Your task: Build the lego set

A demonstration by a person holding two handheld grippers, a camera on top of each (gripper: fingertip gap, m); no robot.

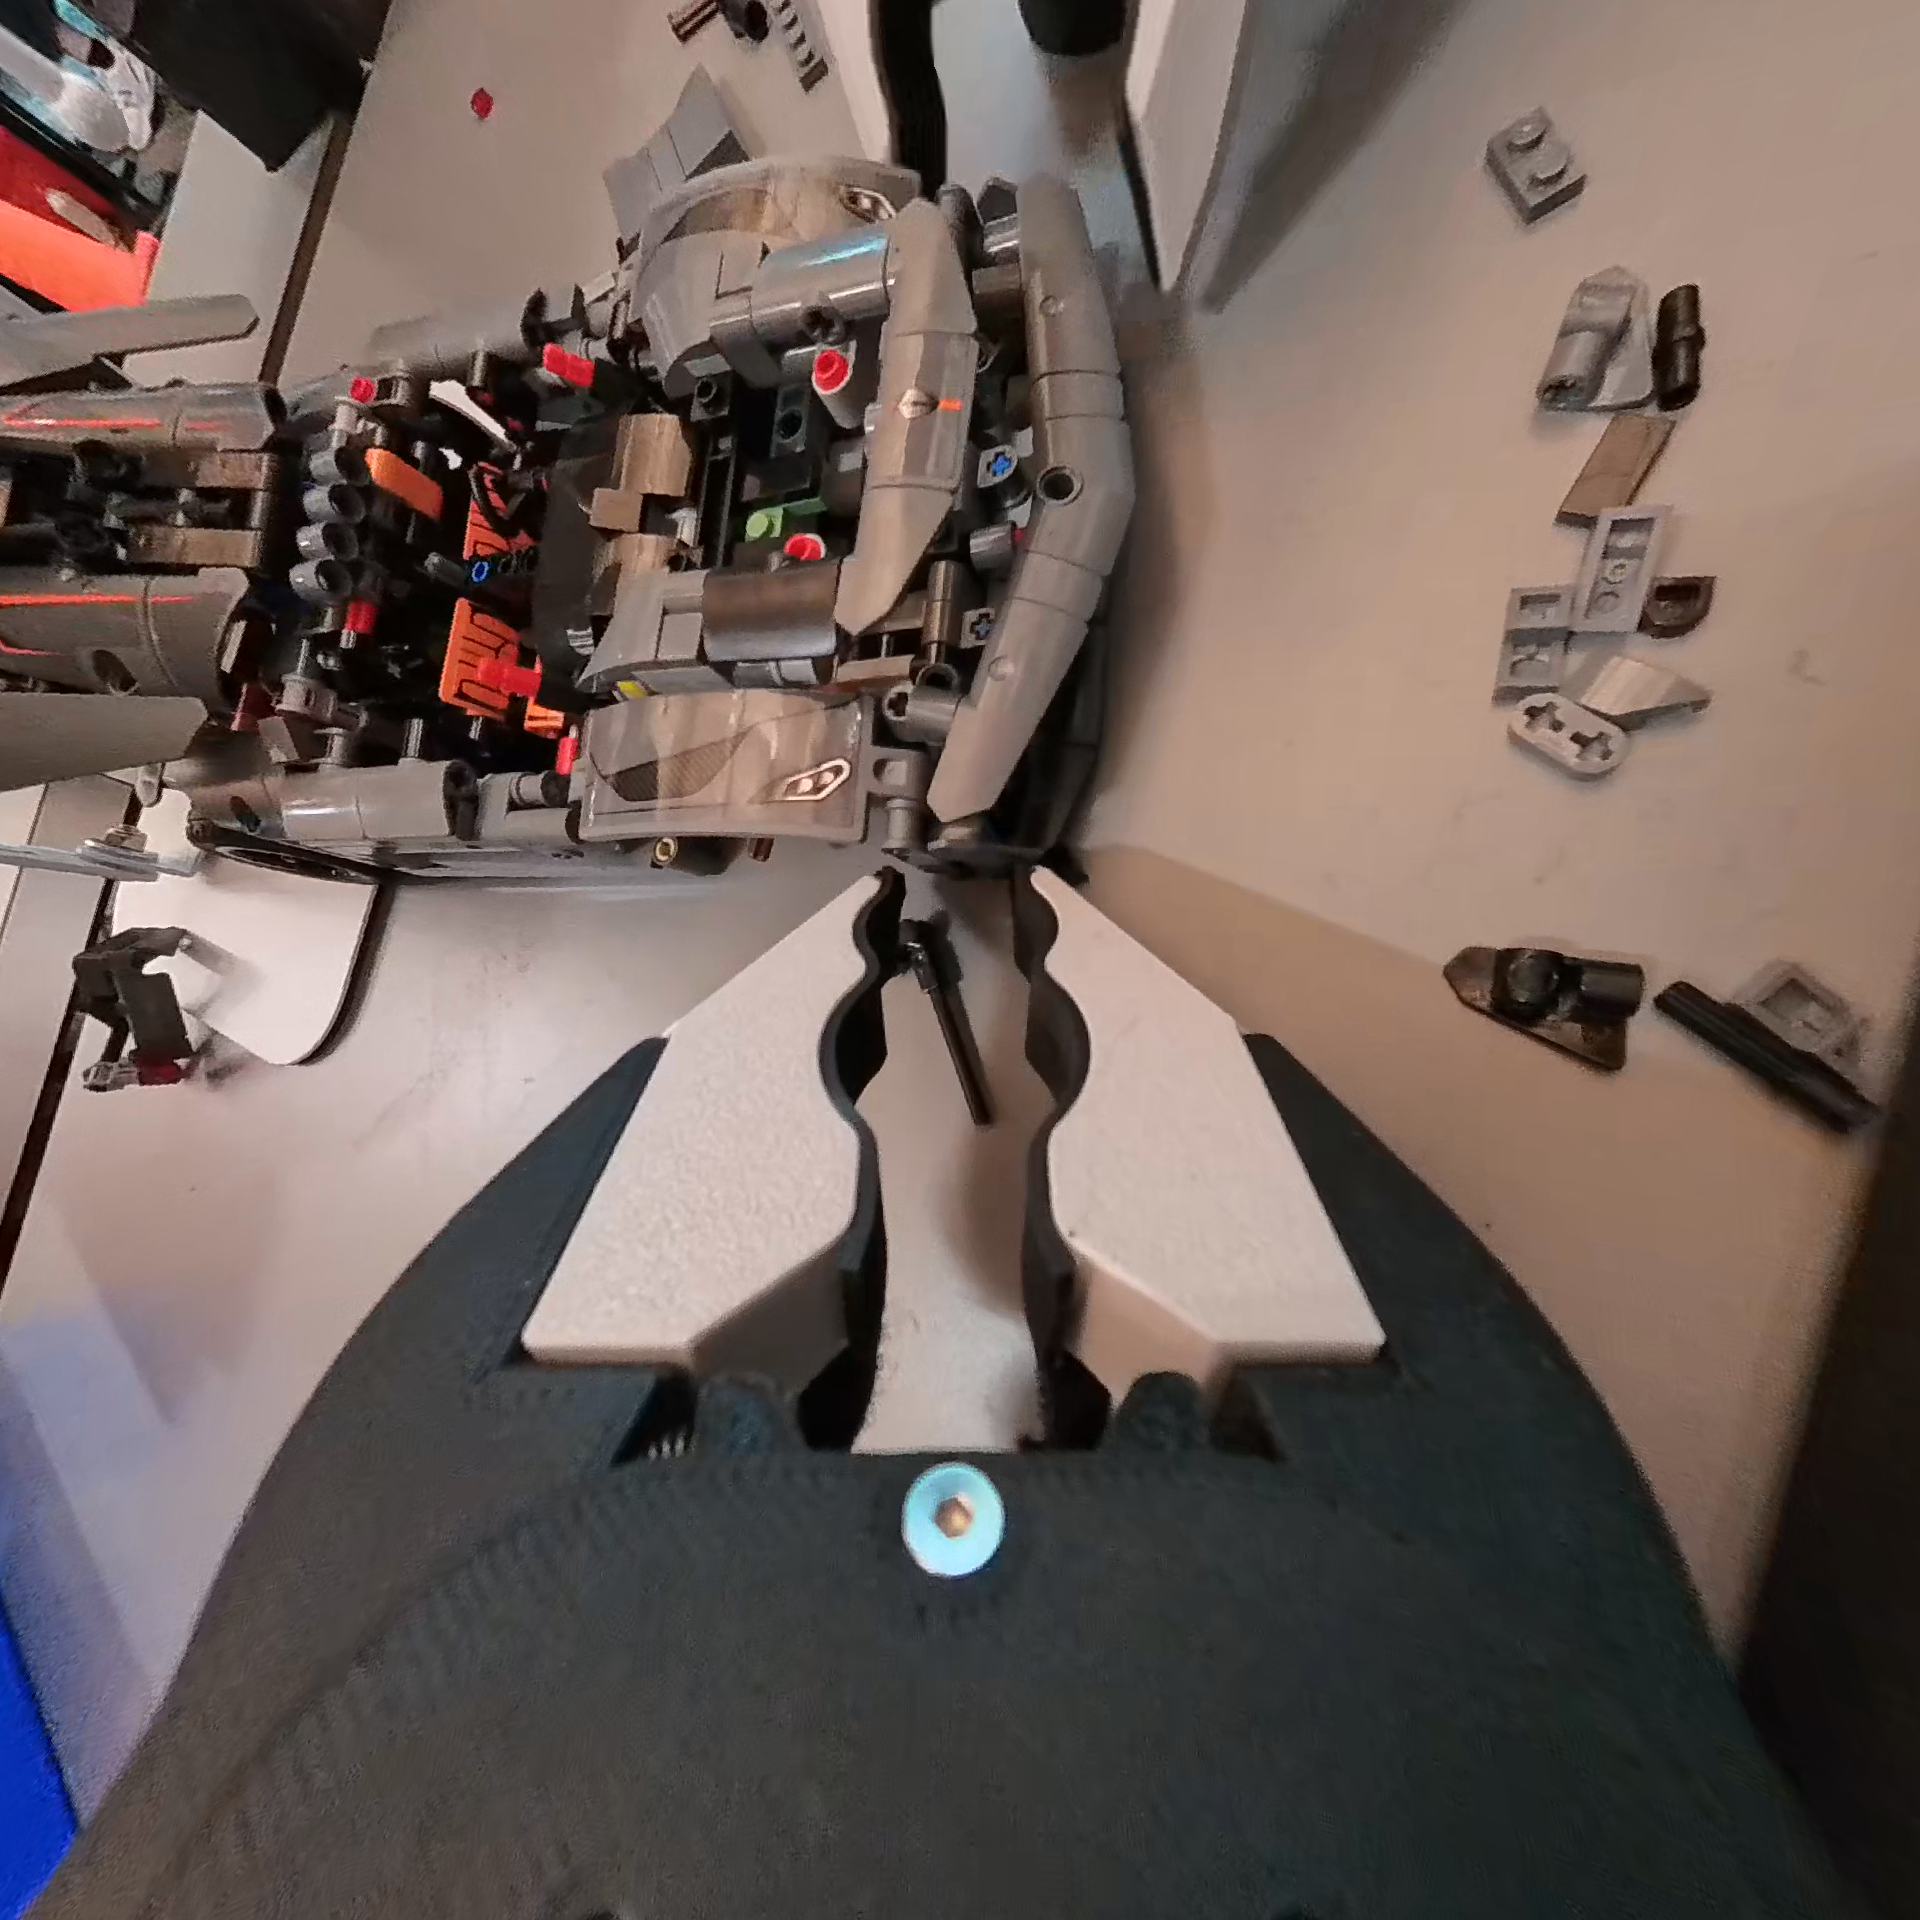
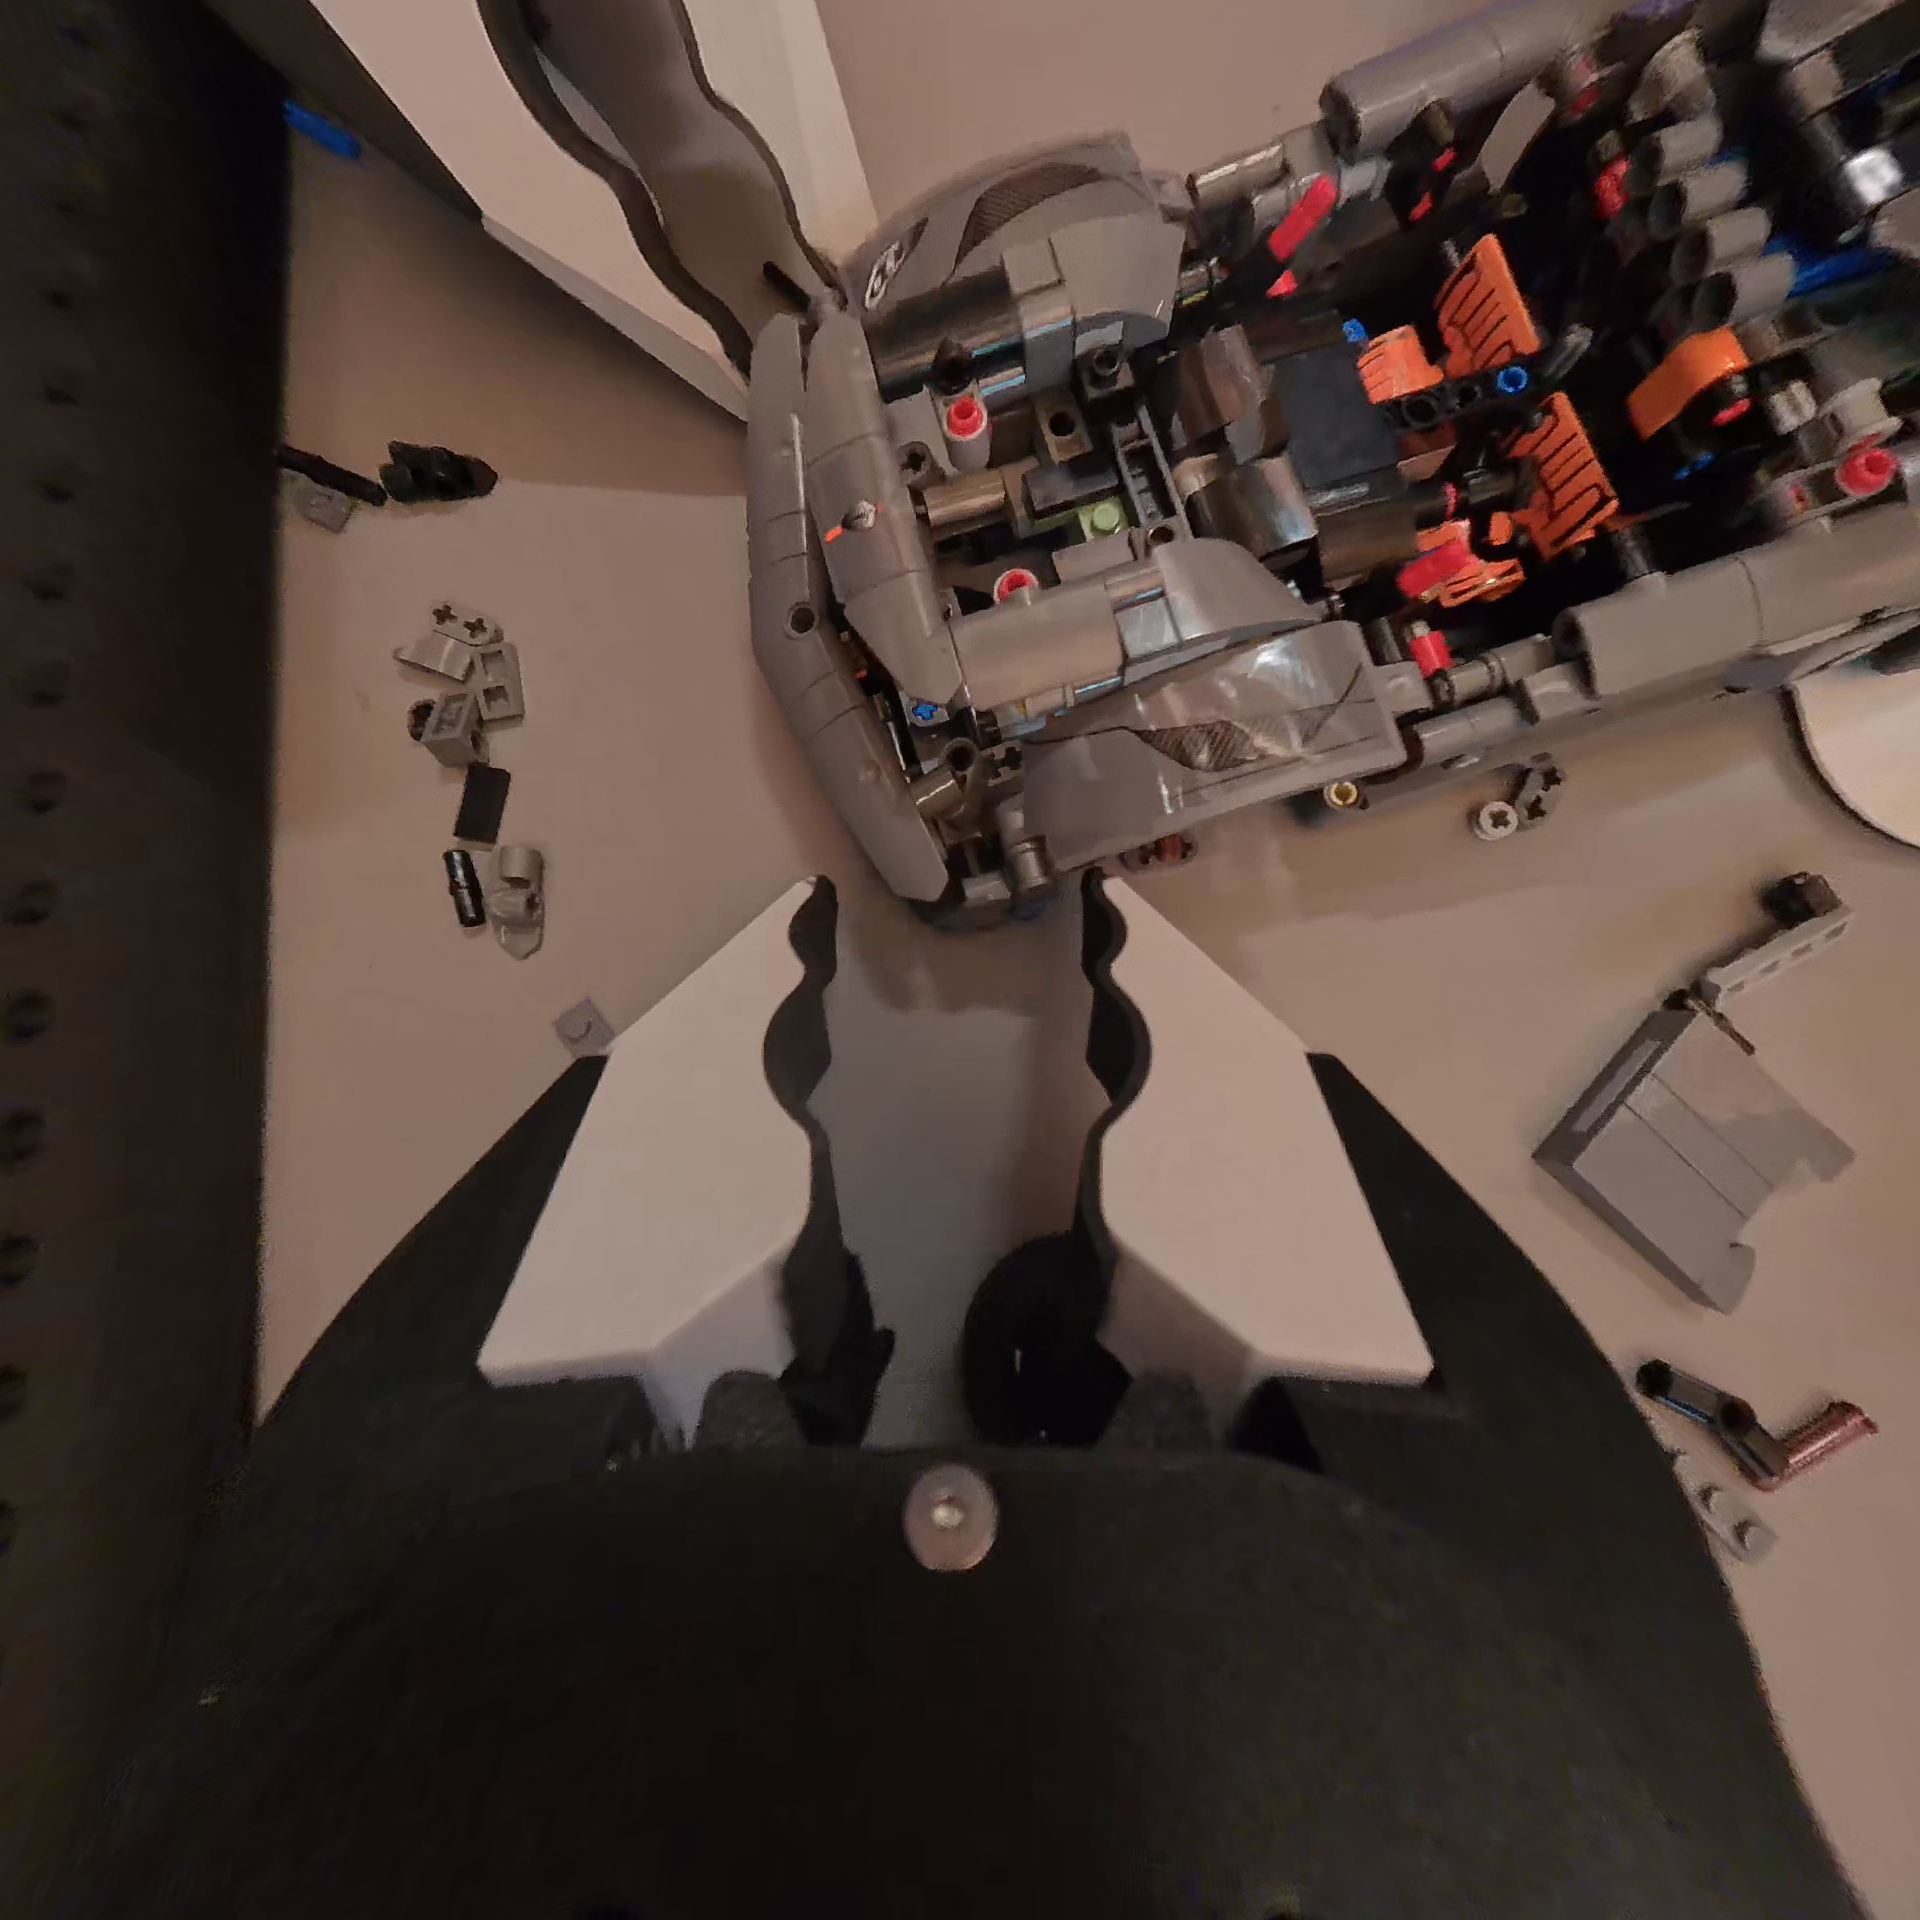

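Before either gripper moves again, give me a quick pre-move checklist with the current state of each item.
1. Left gripper open: ok.
2. Black axle lies between the left fingers: ok; gripped: not ok, jaws apart.
3. Right gripper open and empty: ok.
4. Model resting on the table, both grippers at its front end: ok.
5. Loose grey parts apart from both grippers: ok.
6. Hole meant for the axle: cannot tell.
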